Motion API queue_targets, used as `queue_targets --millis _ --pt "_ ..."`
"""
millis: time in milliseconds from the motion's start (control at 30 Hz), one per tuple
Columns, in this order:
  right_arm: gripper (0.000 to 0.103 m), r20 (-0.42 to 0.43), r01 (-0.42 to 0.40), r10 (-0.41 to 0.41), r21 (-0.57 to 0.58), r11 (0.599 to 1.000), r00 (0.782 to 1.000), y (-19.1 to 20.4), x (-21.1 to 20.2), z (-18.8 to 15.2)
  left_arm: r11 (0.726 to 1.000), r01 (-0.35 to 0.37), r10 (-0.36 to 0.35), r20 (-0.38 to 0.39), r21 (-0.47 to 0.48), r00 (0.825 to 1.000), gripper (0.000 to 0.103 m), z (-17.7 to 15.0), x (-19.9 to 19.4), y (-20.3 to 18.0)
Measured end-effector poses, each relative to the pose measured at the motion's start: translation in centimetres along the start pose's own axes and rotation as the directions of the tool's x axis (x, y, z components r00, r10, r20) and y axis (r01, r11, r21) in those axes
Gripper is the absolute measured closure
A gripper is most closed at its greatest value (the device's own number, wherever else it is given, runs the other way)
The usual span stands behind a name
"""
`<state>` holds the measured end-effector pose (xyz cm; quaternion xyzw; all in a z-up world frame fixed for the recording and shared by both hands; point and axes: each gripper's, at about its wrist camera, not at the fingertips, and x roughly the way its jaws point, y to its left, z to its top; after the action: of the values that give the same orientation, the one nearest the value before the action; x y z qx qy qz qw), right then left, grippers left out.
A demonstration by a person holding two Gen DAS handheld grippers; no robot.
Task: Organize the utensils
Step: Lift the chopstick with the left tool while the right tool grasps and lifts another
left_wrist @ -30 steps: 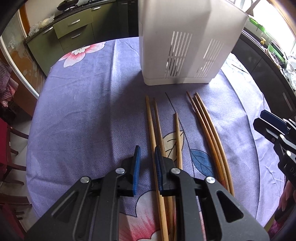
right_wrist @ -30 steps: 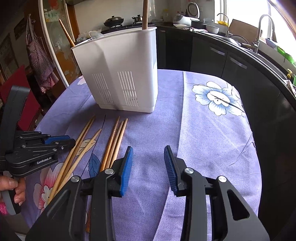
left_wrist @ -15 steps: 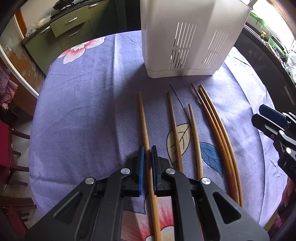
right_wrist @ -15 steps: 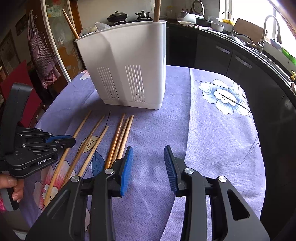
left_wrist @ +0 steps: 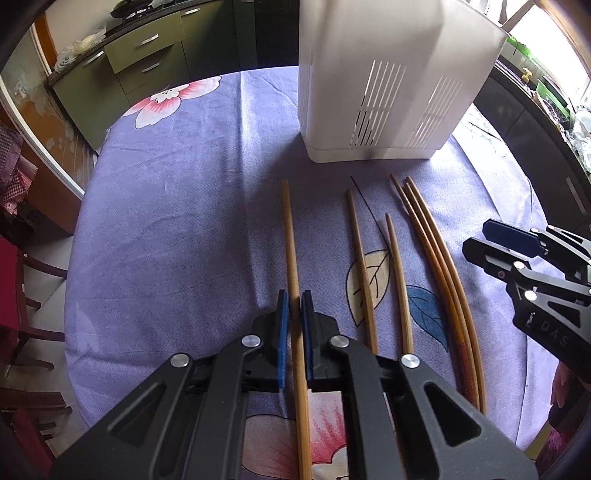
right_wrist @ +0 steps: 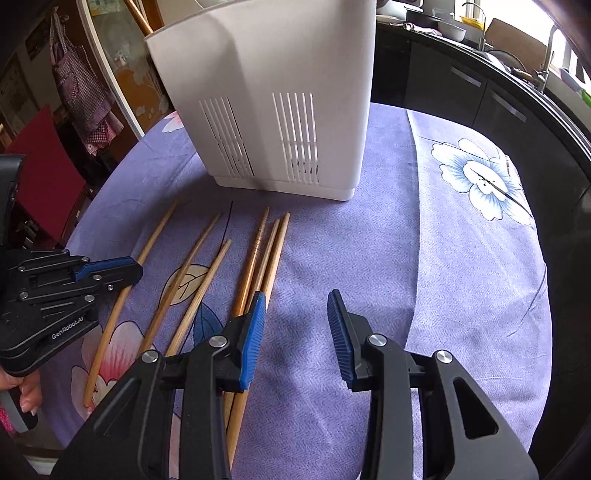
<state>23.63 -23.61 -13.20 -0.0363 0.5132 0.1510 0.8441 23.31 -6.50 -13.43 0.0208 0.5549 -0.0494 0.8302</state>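
Several wooden chopsticks lie on a purple flowered tablecloth in front of a white slotted utensil holder, which also shows in the right wrist view. My left gripper is shut on the leftmost chopstick, also seen in the right wrist view. Two loose chopsticks lie to its right, then a bundle of three. My right gripper is open and empty, its left finger just over the bundle of three.
The round table's edge drops off to the left toward red chairs. Kitchen cabinets stand behind the table, and a dark counter with a sink runs along the right. One chopstick stands in the holder.
My left gripper closed on the leftmost chopstick and shifted it left, away from the others. Both grippers moved closer to the holder. The right gripper stayed open.
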Motion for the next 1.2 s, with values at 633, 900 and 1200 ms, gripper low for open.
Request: queue_targets --millis 633,900,1200 --pt "0.083 -0.076 0.037 -0.04 -0.043 0.998 0.996 2.2 2.2 1.5 1.0 0.01 -0.008 0.073 -0.025 0.997 0.096 -0.4 -2.5 1.8" --pt "0.093 -0.114 0.033 -0.04 -0.068 0.997 0.993 3.5 3.4 2.7 1.0 0.014 -0.012 0.104 -0.016 0.994 0.096 -0.9 -3.6 2.0" --pt "0.097 0.046 -0.017 0.019 -0.053 0.998 0.999 3.5 -1.5 2.1 0.999 0.045 -0.041 0.161 -0.022 0.986 0.096 -1.3 -5.8 2.5"
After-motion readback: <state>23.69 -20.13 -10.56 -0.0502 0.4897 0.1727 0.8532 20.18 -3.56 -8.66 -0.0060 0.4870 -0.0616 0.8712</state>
